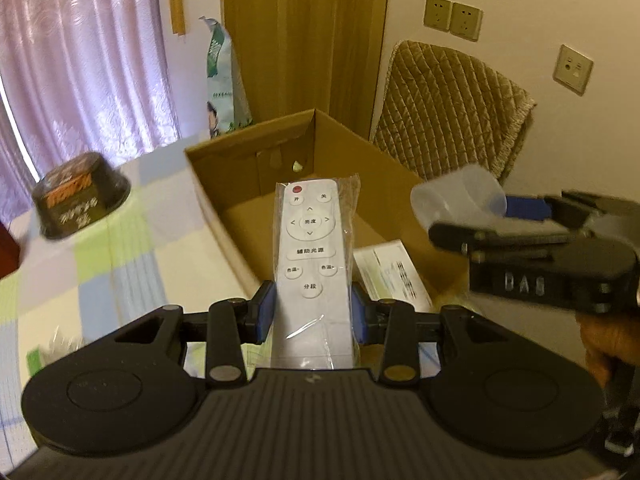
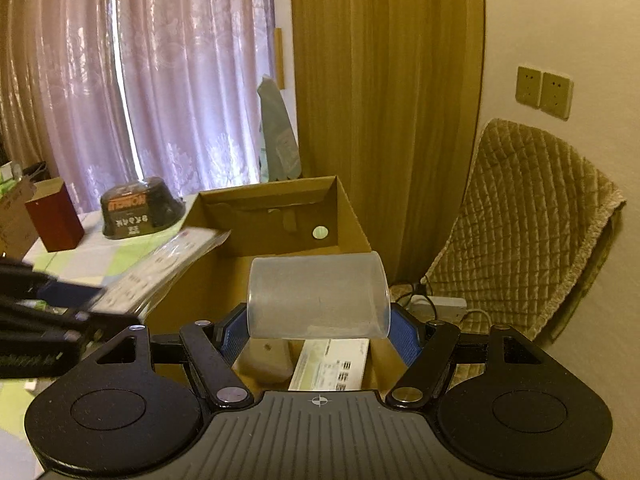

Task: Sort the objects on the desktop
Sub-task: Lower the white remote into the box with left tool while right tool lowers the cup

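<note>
A white remote control (image 1: pixel 311 264) in a clear plastic sleeve points away from me, and my left gripper (image 1: pixel 312 312) is shut on its sides with the blue pads. It hangs over the near edge of an open cardboard box (image 1: pixel 280 136). My right gripper (image 2: pixel 318 330) is shut on a translucent plastic cup (image 2: pixel 318 296) lying sideways between its pads, above the same box (image 2: pixel 348 216). In the left wrist view the right gripper (image 1: pixel 516 216) and the cup (image 1: pixel 456 200) show at the right over the box. The sleeved remote (image 2: pixel 160 268) shows at the left of the right wrist view.
A paper leaflet (image 1: pixel 388 272) lies in the box bottom. A dark instant-noodle bowl (image 1: pixel 80 196) stands upside down on the checked tablecloth (image 1: pixel 120 280). A red box (image 2: pixel 54 218) sits further left. A quilted chair (image 1: pixel 448 108), a tall snack bag (image 1: pixel 222 80), curtains and wall sockets lie behind.
</note>
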Demonstrator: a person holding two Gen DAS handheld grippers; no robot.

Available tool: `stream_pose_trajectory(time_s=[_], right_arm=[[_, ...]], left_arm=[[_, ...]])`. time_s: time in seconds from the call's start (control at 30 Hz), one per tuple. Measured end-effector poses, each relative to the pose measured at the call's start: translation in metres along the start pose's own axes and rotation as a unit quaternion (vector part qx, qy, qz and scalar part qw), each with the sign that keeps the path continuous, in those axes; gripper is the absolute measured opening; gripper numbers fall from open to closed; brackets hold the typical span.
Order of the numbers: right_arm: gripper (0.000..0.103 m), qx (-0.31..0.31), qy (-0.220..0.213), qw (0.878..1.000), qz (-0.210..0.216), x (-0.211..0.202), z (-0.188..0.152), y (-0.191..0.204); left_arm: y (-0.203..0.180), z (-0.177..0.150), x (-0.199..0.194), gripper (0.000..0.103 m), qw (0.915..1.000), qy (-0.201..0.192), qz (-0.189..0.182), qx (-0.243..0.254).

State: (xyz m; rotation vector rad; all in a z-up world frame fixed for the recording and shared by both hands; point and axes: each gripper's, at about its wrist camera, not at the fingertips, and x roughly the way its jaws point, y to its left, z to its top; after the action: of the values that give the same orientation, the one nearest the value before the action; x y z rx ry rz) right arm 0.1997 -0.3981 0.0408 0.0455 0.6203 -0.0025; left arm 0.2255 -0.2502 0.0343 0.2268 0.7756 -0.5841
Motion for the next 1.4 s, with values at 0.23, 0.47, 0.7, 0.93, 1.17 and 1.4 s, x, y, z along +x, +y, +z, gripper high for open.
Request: stream_pose_trajectory(time_s=[0.23,0.47,0.7,0.93,1.17,1.4], right_arm=[[0.071,-0.007,0.019,1.0,-0.001,0.037,-0.002,-0.008],[0.071,-0.012,0.029,1.0,0.0,0.05,-0.009,-0.009],[0.071,-0.017,0.034,0.999,0.0,0.056,-0.012,-0.008],[0.071,-0.02,0.037,0.999,0.001,0.058,-0.011,-0.004],[0.071,-0.027,0.041,0.999,0.005,0.061,-0.009,0.002],[0.072,-0.044,0.049,0.998,0.009,0.07,-0.009,0.007]], left_arm=[[0.005,0.026,0.06,0.033,0.9996,0.016,0.009,0.021],[0.008,0.023,0.084,0.034,0.999,0.026,0.011,0.033],[0.01,0.024,0.084,0.055,0.9991,0.005,0.019,0.037],[0.016,0.023,0.069,0.055,0.9988,-0.005,0.026,0.04],[0.02,0.019,0.062,0.055,0.9989,-0.005,0.03,0.036],[0.026,0.017,0.056,0.055,0.999,-0.008,0.033,0.03]])
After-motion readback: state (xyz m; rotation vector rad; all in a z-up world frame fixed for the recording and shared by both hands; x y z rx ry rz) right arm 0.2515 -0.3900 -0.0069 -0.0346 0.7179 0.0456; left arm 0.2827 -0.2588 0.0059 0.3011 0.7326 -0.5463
